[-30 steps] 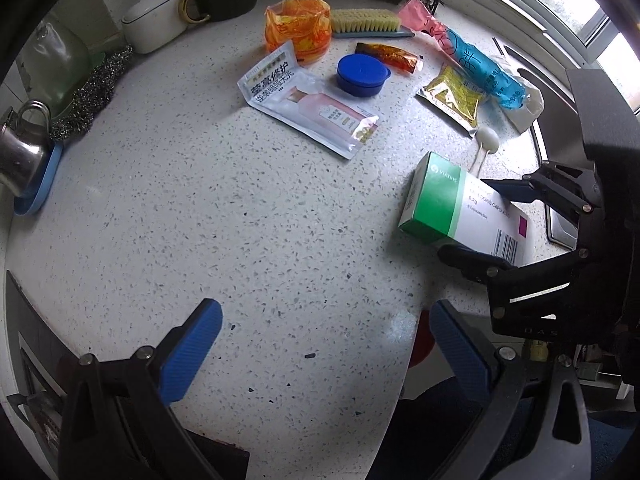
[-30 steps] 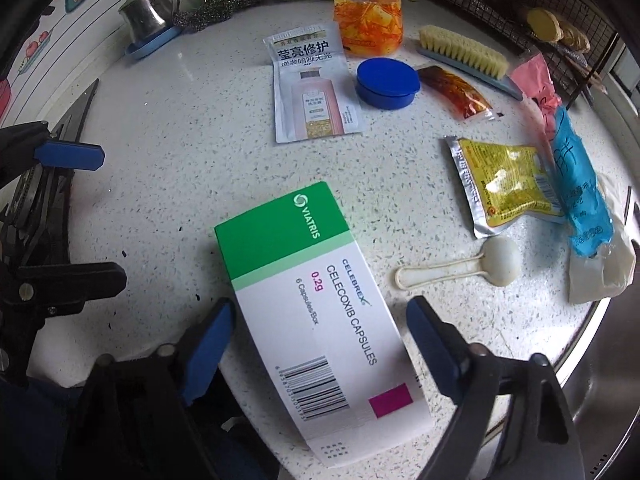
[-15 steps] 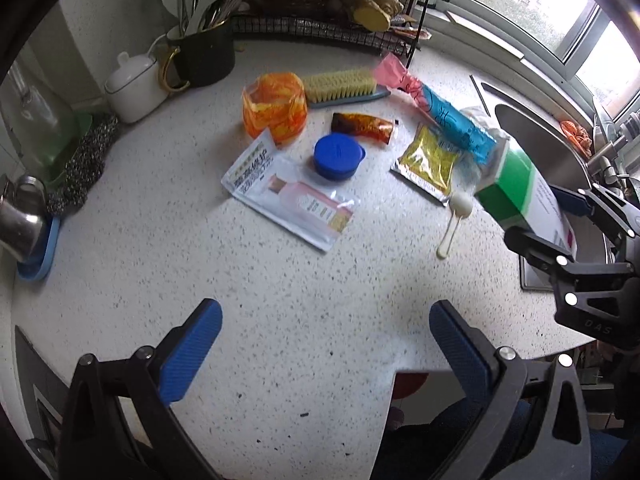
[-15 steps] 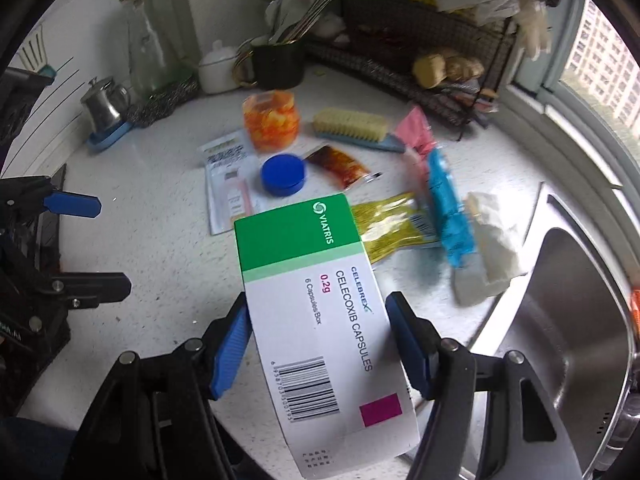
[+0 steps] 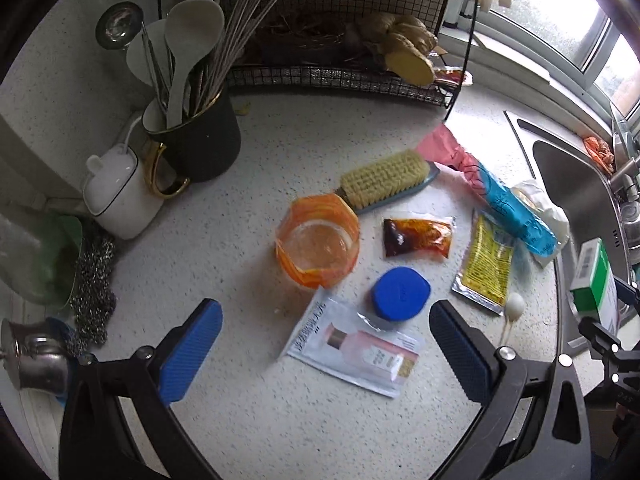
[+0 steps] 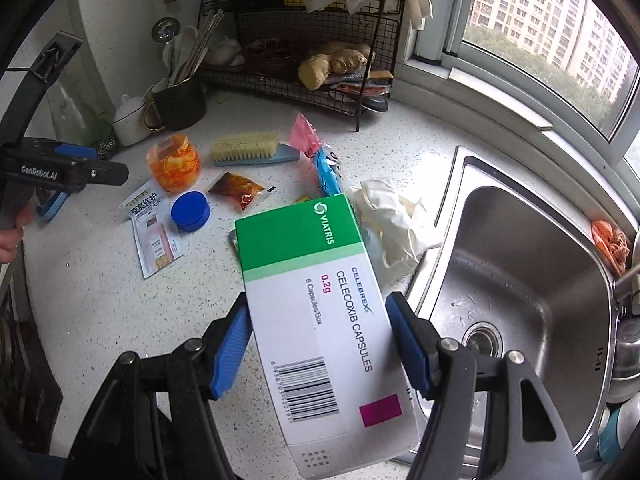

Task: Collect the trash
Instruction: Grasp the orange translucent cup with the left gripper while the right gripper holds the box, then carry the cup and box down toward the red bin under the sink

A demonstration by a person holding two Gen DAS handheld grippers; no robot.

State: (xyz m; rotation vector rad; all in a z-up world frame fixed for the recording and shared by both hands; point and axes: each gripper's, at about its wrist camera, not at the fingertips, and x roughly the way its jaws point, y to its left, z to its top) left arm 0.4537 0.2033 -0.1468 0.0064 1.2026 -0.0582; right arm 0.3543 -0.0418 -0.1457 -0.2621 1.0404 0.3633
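Right gripper (image 6: 320,340) clamped on box (image 6: 316,300), lifted off counter (image 6: 100,320) beside sink (image 6: 520,280). Left gripper (image 5: 324,344) wide open, empty, above sachet (image 5: 356,352). Left: sachet, packets, wrapper, maybe lid (image 5: 400,294). No bin visible.

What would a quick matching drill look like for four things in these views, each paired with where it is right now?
Things:
1. green and white cardboard medicine box
2. round blue plastic lid
3. bristle scrub brush with a blue back
4. crumpled white glove

Places:
A. at the edge of the steel sink
B. held off the counter in the right claw
C. beside the dark red sauce sachet
D. behind the orange plastic cup, in front of the wire rack

Pairs: 1-B, 2-C, 3-D, 4-A
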